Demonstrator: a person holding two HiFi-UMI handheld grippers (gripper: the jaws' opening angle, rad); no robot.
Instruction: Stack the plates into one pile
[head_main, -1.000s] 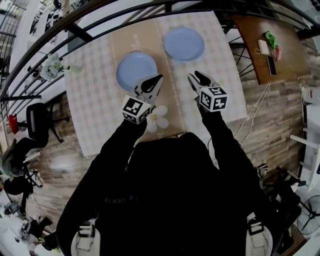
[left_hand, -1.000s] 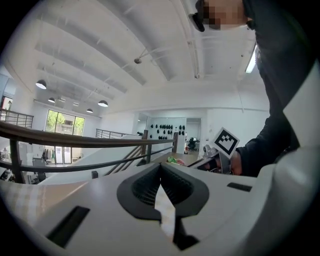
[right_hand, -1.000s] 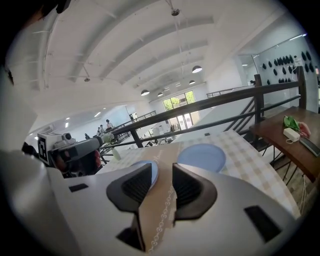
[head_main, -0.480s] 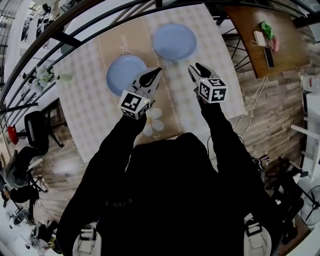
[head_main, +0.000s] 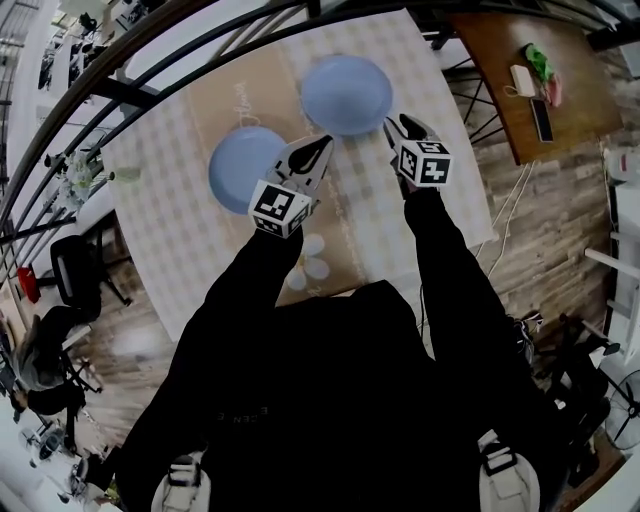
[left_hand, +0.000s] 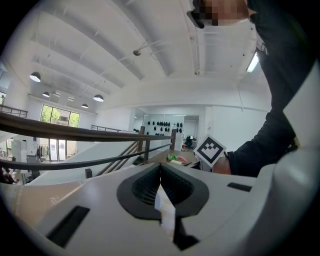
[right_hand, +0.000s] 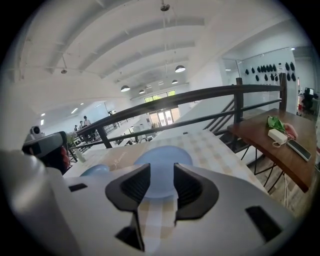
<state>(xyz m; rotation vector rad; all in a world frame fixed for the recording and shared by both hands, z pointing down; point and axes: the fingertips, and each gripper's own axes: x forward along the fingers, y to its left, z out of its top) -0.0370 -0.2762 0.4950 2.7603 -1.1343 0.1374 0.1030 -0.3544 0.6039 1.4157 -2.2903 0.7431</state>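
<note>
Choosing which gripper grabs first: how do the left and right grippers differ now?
Left gripper: jaws shut; right gripper: jaws apart, having just been opening. In the head view the left gripper sits beside the near plate; the right gripper points at the far plate. Both are empty, with nothing between their jaws.

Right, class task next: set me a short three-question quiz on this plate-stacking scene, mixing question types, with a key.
1. How many plates lie on the table?
2. True or false: the plates already form one pile.
3. The jaws of the right gripper are: A shut on a plate; B apart with nothing between them; C shut on nothing.
Key: 1. Two; the nearer plate lies apart from the farther one. 2. False. 3. B; they have just been opening.
</note>
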